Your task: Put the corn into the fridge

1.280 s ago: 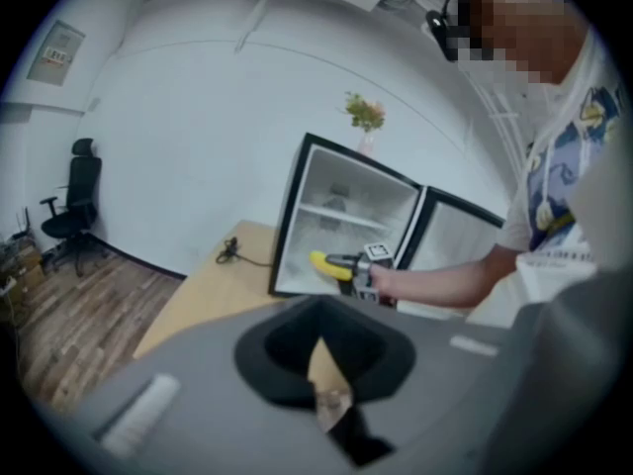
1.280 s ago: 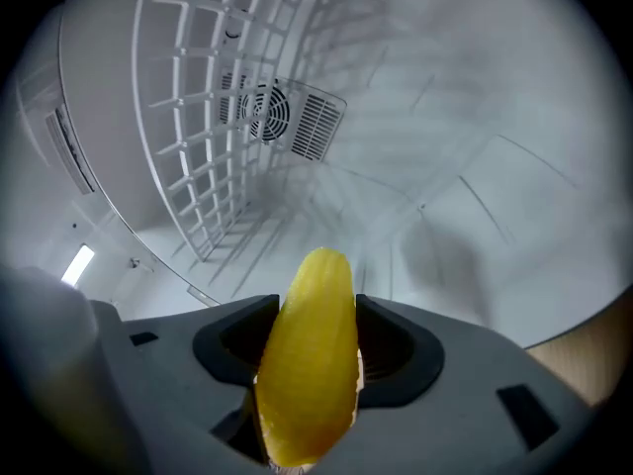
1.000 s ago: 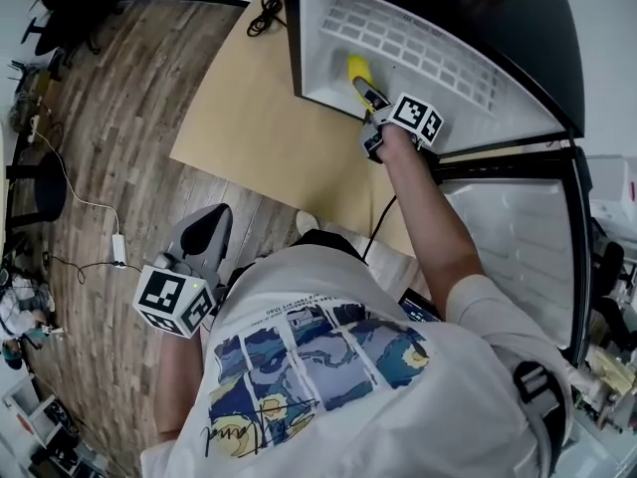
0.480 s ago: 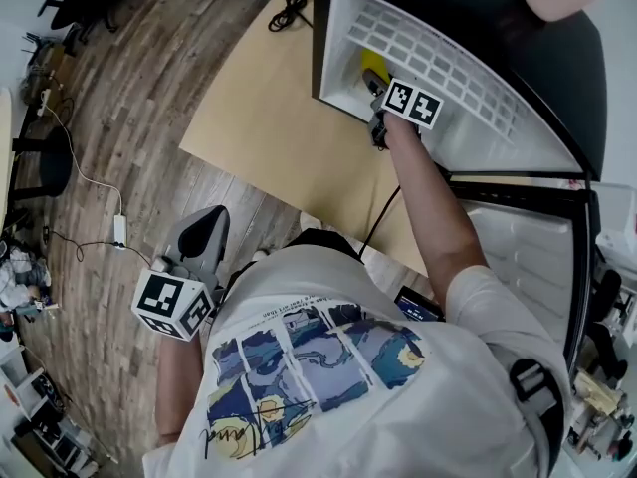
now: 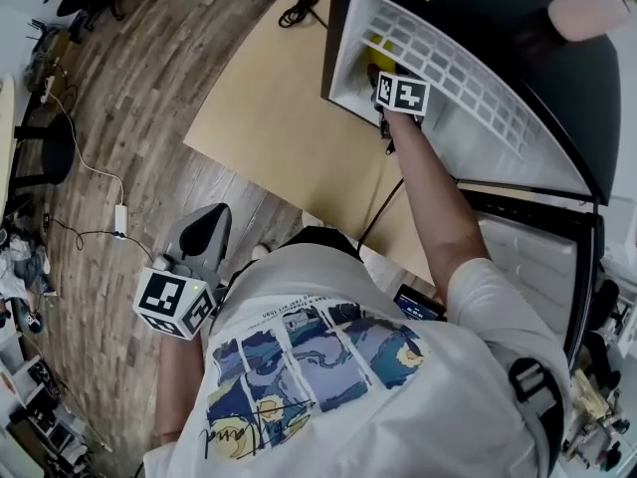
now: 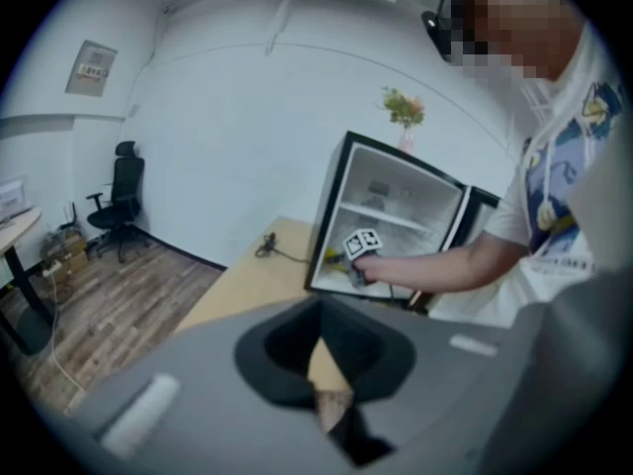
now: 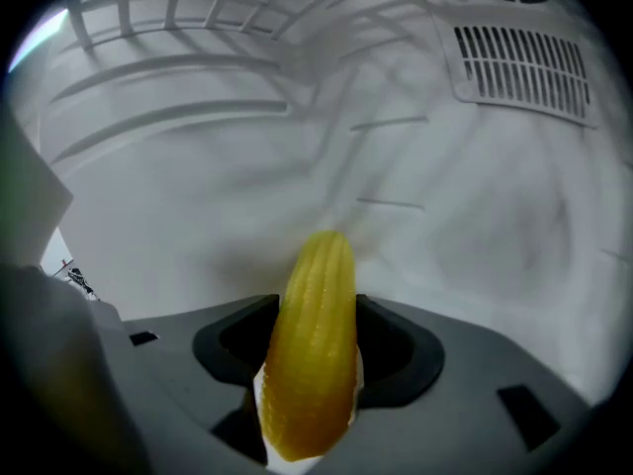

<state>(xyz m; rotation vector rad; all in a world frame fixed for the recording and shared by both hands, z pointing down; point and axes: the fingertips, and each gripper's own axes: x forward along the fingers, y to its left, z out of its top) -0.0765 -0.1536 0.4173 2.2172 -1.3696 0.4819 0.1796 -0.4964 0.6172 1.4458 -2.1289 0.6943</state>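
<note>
One cob of corn [image 7: 312, 344] is the whole job, and it is already inside the fridge [image 5: 468, 88]. It is clamped upright between the jaws of the right gripper [image 7: 309, 369], with its rounded tip pointing at the white back wall [image 7: 445, 216]. The wire shelf [image 7: 178, 67] arches above it. No view shows whether the cob's underside touches the compartment floor, so I would treat it as held in the air.

That is the first risk. If the jaws open with the cob off the floor, it will drop, and a round, tapered cob will probably roll. The compartment front is open, so it could roll out onto the tan mat [image 5: 279, 137].

The jaws pinch only the lower part of the cob, which looks smooth and glossy. A twist of the wrist could let it slip or swing.

Pushing deeper could knock the tip against the back wall and lever the cob loose. On the way out, the marker cube [image 5: 403, 95] sits close under the shelf in the head view (too close for comfort) and might catch the wires.

The left gripper [image 6: 326, 404] hangs low beside the person, well apart from the fridge, with its jaws together on nothing. It could not catch a falling cob.
</note>
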